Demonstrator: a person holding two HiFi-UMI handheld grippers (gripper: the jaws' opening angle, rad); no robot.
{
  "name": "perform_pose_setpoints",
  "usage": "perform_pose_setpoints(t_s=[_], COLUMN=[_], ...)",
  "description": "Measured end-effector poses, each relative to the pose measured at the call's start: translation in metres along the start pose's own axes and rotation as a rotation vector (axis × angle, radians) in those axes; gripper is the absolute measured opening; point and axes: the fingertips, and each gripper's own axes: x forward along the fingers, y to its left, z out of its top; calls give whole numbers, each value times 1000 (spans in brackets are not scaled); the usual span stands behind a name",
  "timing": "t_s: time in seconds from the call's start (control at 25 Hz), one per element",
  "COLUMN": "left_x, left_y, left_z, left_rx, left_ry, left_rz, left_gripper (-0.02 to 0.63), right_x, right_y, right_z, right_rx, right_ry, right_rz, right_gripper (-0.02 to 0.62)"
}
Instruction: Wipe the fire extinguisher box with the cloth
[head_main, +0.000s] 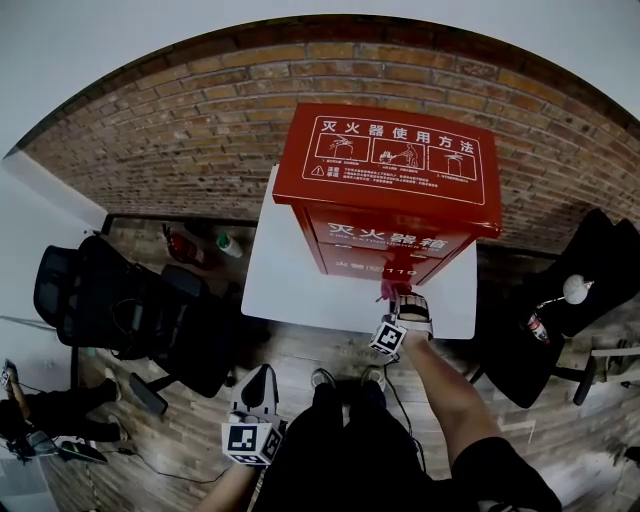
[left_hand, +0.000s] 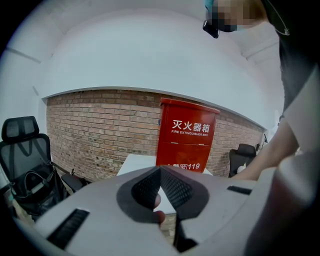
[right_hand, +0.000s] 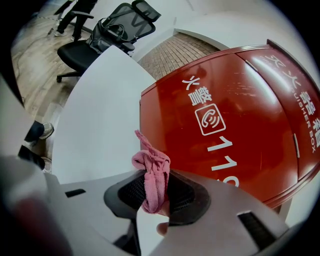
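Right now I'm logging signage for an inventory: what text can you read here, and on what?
"灭火器使用方法": lid of the fire extinguisher box.
"灭火器箱": upper front panel.
"FIRE EXTINGUISHER BOX": beneath it.
"火警": lower front panel.
"119": beside it.
Lid's small print under the pictograms: too small to read.

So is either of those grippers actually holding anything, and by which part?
The right gripper pinches the pink cloth around its bunched middle, with a tuft sticking out past the jaws. The left gripper is shut and holds nothing.
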Motion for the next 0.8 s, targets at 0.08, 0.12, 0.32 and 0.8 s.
perform_pose_setpoints(t_s=[0.08, 0.12, 0.32, 0.8], left_x=[0, 0, 0, 0], left_y=[0, -1, -2, -4], left_z=[1, 2, 2, 9], left_rx=[-2, -2, -4, -10], left_ry=[-2, -3, -11, -34], left_rz=[-2, -3, -13, -32], left_gripper=[17, 17, 17, 17], right_x=[-2, -3, -9, -20], right_y=[-3, -5, -14, -31], right_z=[1, 1, 2, 3], right_rx=[4, 7, -7, 0], right_ry=[-3, -6, -7, -9], right_rz=[-4, -4, -17, -40], right_gripper=[109, 109, 110, 109])
